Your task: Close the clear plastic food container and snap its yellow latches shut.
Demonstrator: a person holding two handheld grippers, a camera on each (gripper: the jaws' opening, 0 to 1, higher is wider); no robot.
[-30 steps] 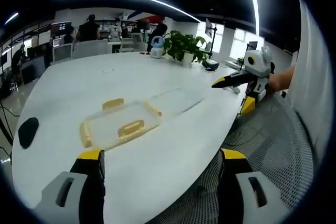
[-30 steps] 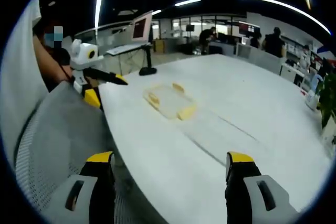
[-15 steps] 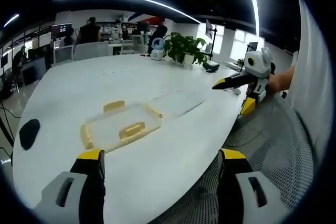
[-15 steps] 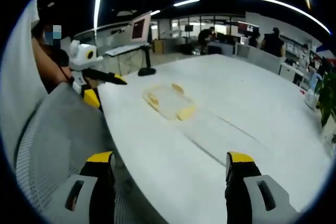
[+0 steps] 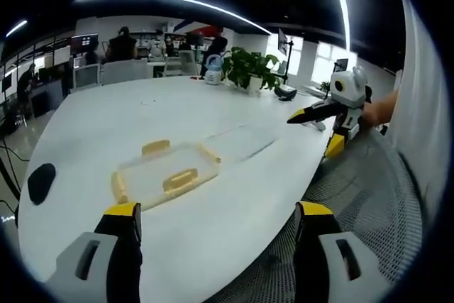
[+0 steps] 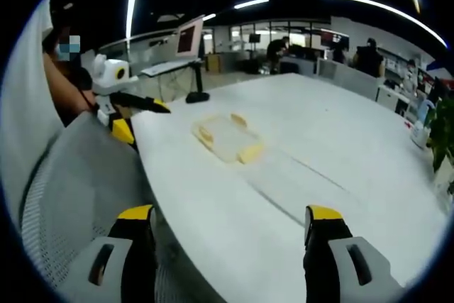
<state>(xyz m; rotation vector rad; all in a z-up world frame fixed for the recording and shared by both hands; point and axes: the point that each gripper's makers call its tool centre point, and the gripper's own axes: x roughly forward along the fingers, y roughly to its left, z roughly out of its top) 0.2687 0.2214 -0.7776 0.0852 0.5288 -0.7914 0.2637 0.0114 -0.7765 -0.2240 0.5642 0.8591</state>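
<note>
Tabletop first: a large white oval table (image 5: 106,122) spreads across the left gripper view, its near edge cut off behind that view's own jaws. A grey mesh chair (image 6: 78,175) stands against the rim in the right gripper view.

On the table lies the clear plastic food container (image 5: 167,173), well ahead of both grippers and touched by neither. Its walls are hard to trace against the white surface. Four yellow latches (image 5: 180,179) show around its rim in the left gripper view; three can be counted in the right gripper view, where the container sits near the table's left edge. Beside it lies the flat clear lid (image 5: 237,140), barely distinguishable from the tabletop.

Farther off stand a green potted plant (image 5: 248,67), a computer monitor on a stand (image 6: 191,40) and a black oval object (image 5: 40,181) near the edge.

The left gripper (image 5: 216,225) hovers above the near rim, jaws spread wide, grasping nothing. The right gripper (image 6: 230,228) is likewise released and empty over the edge.
</note>
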